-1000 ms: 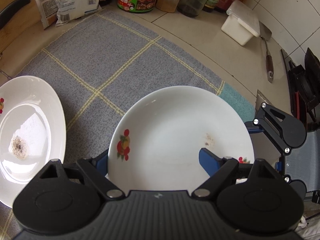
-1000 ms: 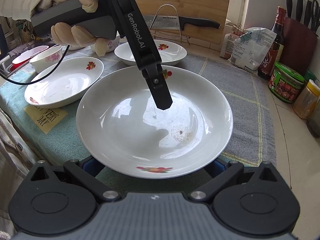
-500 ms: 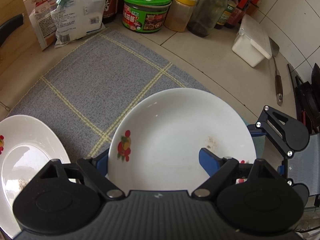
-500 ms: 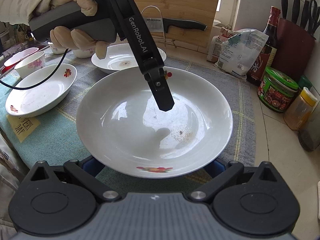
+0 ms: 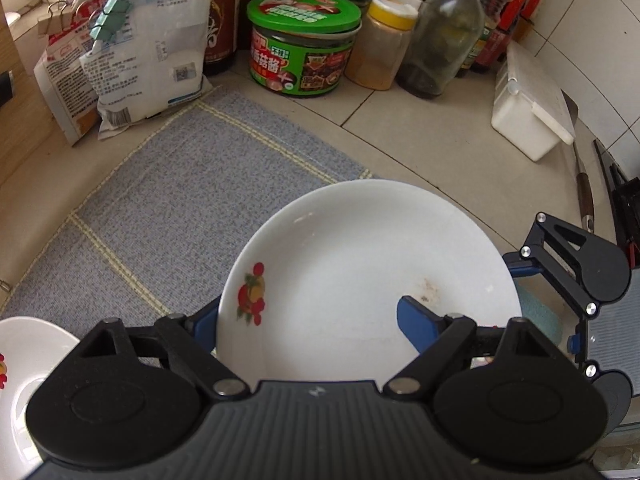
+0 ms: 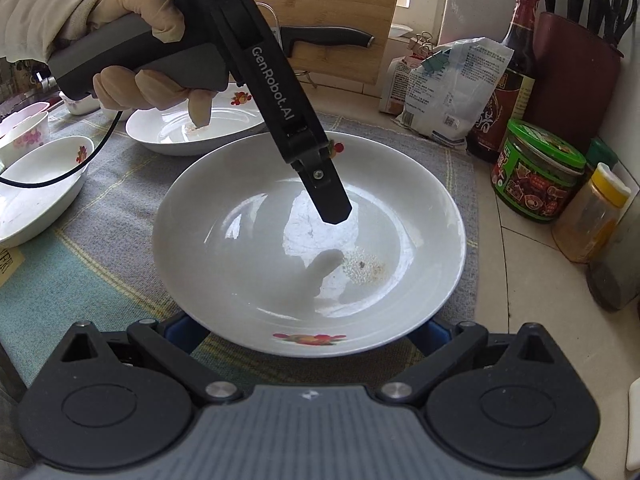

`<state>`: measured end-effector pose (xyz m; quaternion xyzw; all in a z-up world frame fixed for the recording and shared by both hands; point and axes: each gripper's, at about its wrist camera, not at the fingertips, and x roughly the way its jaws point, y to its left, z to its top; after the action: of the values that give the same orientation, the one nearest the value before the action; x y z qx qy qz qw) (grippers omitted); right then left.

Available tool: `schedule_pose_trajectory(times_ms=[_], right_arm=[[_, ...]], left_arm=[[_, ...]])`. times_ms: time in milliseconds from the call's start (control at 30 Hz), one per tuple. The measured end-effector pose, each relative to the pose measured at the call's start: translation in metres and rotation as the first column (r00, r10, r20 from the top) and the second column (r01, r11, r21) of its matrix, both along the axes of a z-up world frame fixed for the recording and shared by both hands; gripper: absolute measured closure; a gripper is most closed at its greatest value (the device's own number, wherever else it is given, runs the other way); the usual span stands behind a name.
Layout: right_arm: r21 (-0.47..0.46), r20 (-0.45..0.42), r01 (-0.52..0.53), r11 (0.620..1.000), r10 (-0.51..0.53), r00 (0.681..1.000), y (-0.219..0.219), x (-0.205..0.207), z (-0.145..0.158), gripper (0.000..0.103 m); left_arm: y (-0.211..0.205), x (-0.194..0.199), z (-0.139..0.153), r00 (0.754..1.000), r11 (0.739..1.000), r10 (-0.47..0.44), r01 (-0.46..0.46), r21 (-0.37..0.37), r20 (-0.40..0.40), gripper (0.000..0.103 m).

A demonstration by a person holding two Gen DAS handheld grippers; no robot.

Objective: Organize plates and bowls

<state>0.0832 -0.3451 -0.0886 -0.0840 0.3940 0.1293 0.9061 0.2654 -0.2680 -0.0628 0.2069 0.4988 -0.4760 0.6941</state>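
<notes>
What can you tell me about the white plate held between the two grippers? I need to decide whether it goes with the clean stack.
The plate is a glossy white, shallow, round dish, seemingly ceramic, with red-and-orange fruit prints on its rim. A small brownish crumbly residue sits in its well, so it looks used. It is carried roughly level above the grey checked mat. The left gripper straddles one edge, one finger inside the well, one beneath; the right gripper has both fingers under the opposite edge.

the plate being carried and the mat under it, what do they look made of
Plate: probably glazed ceramic or porcelain; glossy white, sharp window reflections, printed fruit decals on the rim. Melamine can't be ruled out.
Mat: woven fabric; matte grey speckled weave with pale yellow stitched lines.
</notes>
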Motion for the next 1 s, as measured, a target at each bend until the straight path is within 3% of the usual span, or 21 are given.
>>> schedule_pose_trajectory(times_ms=[1000], right_arm=[[0.03, -0.017, 0.038, 0.999, -0.038, 0.999, -0.014, 0.017, -0.01, 0.0]], left_arm=[[-0.016, 0.012, -0.019, 0.999, 1.0, 0.001, -0.001, -0.007, 0.046, 0.014]])
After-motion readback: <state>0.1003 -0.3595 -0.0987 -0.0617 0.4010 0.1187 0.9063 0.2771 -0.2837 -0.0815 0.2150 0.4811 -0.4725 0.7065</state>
